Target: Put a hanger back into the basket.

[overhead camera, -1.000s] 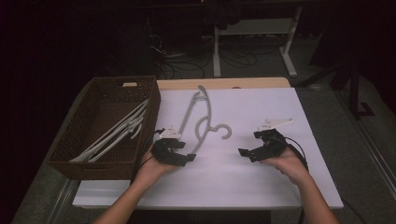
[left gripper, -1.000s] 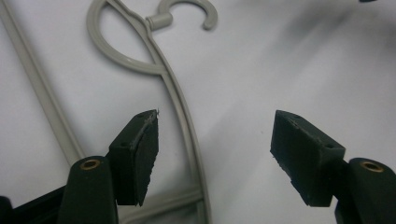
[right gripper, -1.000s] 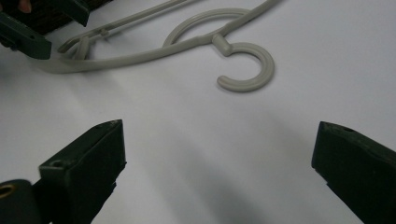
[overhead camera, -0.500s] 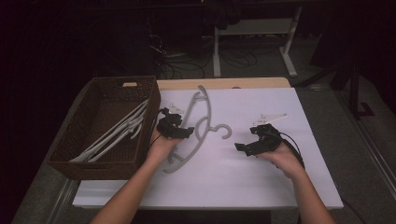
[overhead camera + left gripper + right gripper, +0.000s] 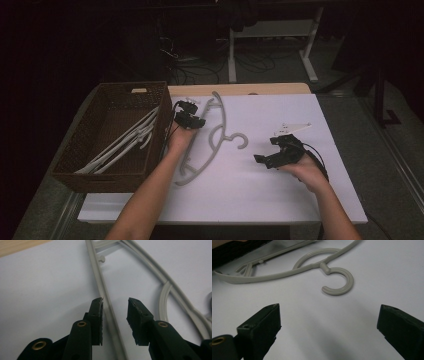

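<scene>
Left gripper has been travelling toward twelve o'clock, its jaws closing around the grey hanger's bar, not yet clamping; hanger lying at the table's centre. Right gripper is resting at four o'clock, jaws wide apart.

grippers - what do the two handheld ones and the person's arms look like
Both the left gripper and the right gripper are black, each with two blocky fingers whose inner pads look ridged. Brass-coloured rivets sit at the finger joints. A black cable trails from each; the right gripper's loops past the wrist. A pale three-cornered plate sticks up from the right gripper. The forearms are bare: no sleeves or gloves in view.
</scene>
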`<state>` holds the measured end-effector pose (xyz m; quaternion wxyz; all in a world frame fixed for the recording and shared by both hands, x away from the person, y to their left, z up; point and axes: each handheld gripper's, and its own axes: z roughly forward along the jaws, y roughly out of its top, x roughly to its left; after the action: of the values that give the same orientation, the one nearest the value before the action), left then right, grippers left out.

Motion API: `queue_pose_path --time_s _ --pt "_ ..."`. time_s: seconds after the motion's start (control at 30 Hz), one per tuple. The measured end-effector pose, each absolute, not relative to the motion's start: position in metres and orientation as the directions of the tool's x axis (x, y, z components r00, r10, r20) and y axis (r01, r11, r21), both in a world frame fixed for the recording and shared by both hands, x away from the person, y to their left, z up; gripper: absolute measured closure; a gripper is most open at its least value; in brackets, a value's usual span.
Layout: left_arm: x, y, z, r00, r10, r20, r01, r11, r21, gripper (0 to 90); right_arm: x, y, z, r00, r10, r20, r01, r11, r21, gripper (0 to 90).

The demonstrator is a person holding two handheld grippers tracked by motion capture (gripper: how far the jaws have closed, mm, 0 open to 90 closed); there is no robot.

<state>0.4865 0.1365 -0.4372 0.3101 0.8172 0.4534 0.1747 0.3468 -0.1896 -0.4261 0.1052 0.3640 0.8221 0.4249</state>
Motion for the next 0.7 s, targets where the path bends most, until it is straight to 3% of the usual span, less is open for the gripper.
queue_pose_path --time_s 0.53,0.7 --pt "0.497 0.13 -0.449 0.514 0.857 0.012 0.672 -0.412 0.615 74.6 0.346 -0.192 -0.426 -0.71 0.69 0.139 0.51 0.368 0.777 4.7" --pt "0.494 0.125 -0.449 0.534 0.845 -0.024 0.673 -0.407 0.618 79.6 0.346 -0.191 -0.426 -0.712 0.688 0.14 0.508 0.367 0.779 4.7"
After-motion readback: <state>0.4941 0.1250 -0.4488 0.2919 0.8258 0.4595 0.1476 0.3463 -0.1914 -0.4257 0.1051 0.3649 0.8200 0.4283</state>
